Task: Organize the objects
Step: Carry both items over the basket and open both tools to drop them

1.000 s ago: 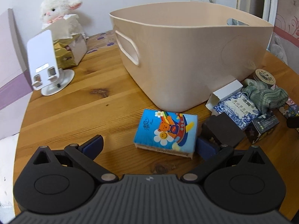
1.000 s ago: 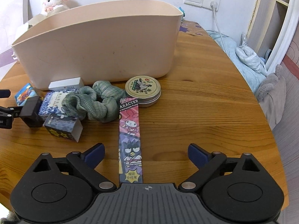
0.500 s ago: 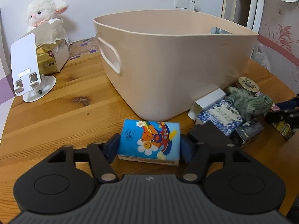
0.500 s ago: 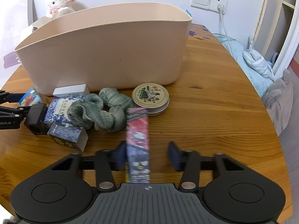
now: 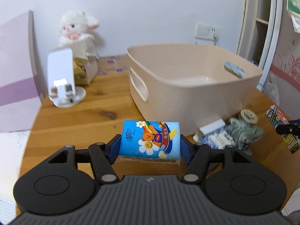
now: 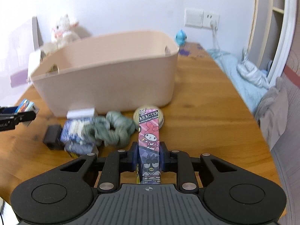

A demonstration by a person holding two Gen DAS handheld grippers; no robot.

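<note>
Your left claw (image 5: pixel 150 146) is closed on a blue tissue pack (image 5: pixel 150 139) printed with a cartoon bear, its blue pads pressed against the pack's two short sides. A second ago this claw was spread wide with the pack lying flat on the wooden table (image 5: pixel 84 123); now the pack is gripped and lifted, and the view looks down over the rim into the beige plastic bin (image 5: pixel 196 86), which appears to hold nothing yet. Your right claw (image 6: pixel 149 155) has changed in the same way: it was open around a long narrow cartoon-character box (image 6: pixel 149 140), and now it is clamped on that box near its close end, with the far end pointing toward the bin and raised off the table in front of a round tin (image 6: pixel 161 115). This suggests both pickups are done and the next step is carrying each item over the bin wall and letting go. Still waiting on the table, just in front of the bin, are a green scrunchie (image 6: pixel 112 129), a blue-and-white patterned packet (image 6: pixel 75 131), a small white box (image 6: pixel 80 113), a dark cube (image 6: pixel 52 136), and the tin. A white phone stand (image 5: pixel 61 78) and a plush bunny (image 5: pixel 76 28) sit farther back on the left, well apart from the work.
</note>
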